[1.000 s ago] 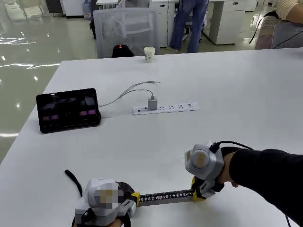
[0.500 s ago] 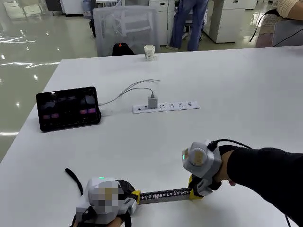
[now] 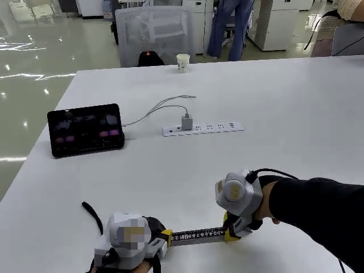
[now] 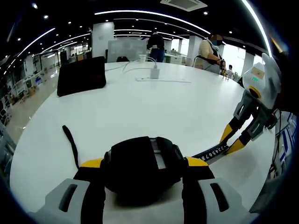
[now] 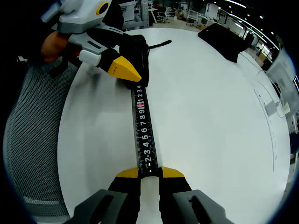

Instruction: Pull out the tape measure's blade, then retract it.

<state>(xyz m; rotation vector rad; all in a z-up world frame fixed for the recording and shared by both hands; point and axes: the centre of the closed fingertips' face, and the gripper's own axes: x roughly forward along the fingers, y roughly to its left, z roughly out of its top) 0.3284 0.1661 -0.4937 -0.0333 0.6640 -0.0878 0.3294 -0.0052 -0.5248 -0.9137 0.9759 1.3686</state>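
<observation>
The tape measure's case (image 4: 140, 171) is being clamped down on the table (image 3: 273, 102) at the 6 o'clock edge of the head view. The left gripper (image 4: 145, 162) is being closed on its two flanks, with the jaws spread no wider than the case itself. The blade (image 5: 143, 126) is being stretched out from the case toward 3 o'clock in that view (toward 12 o'clock, away from the jaws, in the right gripper view) and is lying low along the tabletop. Its free end is being pinched by the right gripper (image 5: 149, 173), whose yellow tips are being seen almost together, with nothing but the blade's end between them. The case is being judged compact, rigid and fairly weighty, so a hold across its sides is being favoured. The blade is being judged thin, smooth, springy and under spring pull. It is likely to slip or whip back if released abruptly, and is best being taken at the very tip.
</observation>
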